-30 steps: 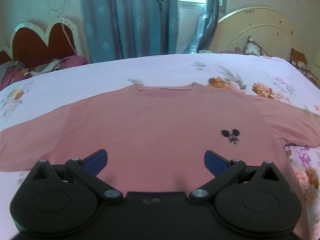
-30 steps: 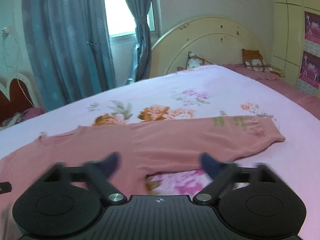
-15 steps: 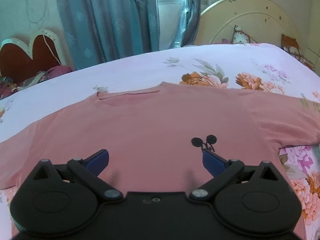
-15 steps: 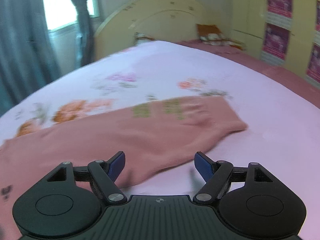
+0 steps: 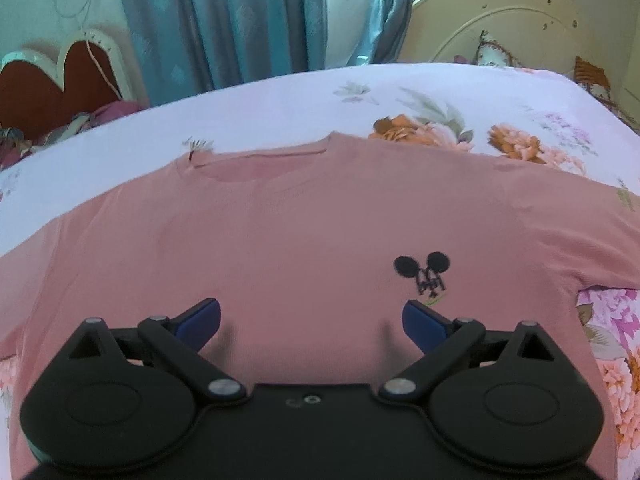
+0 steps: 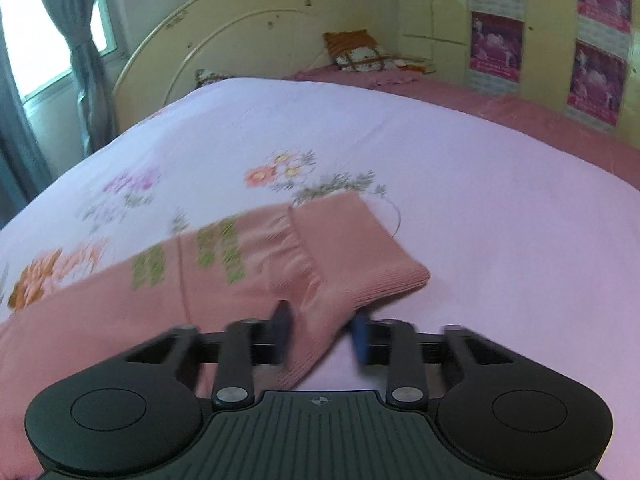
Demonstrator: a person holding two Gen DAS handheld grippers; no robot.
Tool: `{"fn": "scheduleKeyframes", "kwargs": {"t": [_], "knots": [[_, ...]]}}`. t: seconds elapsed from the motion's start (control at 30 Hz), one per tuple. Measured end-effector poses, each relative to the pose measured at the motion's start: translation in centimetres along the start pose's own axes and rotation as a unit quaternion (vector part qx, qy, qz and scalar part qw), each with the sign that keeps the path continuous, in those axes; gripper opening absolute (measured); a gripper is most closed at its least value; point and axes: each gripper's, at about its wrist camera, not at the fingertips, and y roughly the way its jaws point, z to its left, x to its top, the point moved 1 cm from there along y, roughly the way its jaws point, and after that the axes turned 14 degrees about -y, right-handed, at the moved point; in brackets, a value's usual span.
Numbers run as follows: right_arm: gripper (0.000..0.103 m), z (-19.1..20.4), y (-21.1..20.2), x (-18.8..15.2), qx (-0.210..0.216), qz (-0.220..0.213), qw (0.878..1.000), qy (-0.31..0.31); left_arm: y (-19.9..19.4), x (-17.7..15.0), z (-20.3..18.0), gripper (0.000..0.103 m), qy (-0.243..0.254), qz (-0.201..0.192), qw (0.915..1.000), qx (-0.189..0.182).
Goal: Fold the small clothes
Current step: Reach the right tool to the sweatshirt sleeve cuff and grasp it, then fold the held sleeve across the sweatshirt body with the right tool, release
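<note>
A pink long-sleeved shirt [image 5: 304,240] lies flat on the bed, front up, with a small black mouse print [image 5: 424,272] on the chest. My left gripper [image 5: 311,318] hovers open just over the lower middle of the shirt, and nothing lies between its blue fingers. In the right wrist view the shirt's sleeve [image 6: 224,276] ends in a ribbed cuff [image 6: 352,252]. My right gripper [image 6: 321,330] is down at that cuff. Its jaws are closing, with the cuff's near edge between the blurred fingers. A narrow gap still shows, and the cloth there looks flat.
The bed has a pale floral sheet [image 6: 480,208] with open room beyond the cuff. A cream headboard [image 6: 256,36] and pillows [image 6: 360,50] stand at the far end. Teal curtains [image 5: 224,28] hang behind, beside a heart-shaped red headboard [image 5: 60,80] at left.
The right gripper swept right along the sleeve to the cuff, dropped lower, and its wide jaws narrowed around the cuff edge. The left gripper drifted slightly lower over the shirt and stayed open.
</note>
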Motion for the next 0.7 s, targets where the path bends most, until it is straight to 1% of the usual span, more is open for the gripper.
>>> {"fn": "scheduleKeyframes", "kwargs": {"t": [0.03,0.07,0.13,0.2,0.37,0.53,0.7], "knots": [[0.012,-0.1,0.3,0.2,0.0,0.0,1.0,0.003,0.0,0.0,0.1,0.097,0.0,-0.001,1.0,0.002],[0.011,-0.1,0.2,0.3,0.005,-0.002,1.0,0.004,0.0,0.0,0.2,0.097,0.003,-0.003,1.0,0.005],[0.009,0.2,-0.2,0.7,0.009,-0.012,1.0,0.001,0.0,0.1,0.5,0.094,0.006,-0.004,1.0,0.007],[0.009,0.9,-1.1,1.1,0.011,-0.03,0.999,-0.011,-0.1,0.3,0.9,0.093,0.001,-0.001,1.0,0.005],[0.009,4.4,-3.8,2.7,0.043,-0.077,0.995,-0.046,-0.2,0.9,2.8,0.092,-0.033,0.02,0.9992,-0.014],[0.009,11.2,-6.8,3.7,0.105,-0.113,0.984,-0.091,-1.0,1.0,5.1,0.09,-0.038,0.008,0.9992,-0.009],[0.009,20.6,-10.0,3.1,0.186,-0.134,0.963,-0.145,-1.9,1.1,8.7,0.088,-0.056,0.007,0.9983,-0.014]]}}
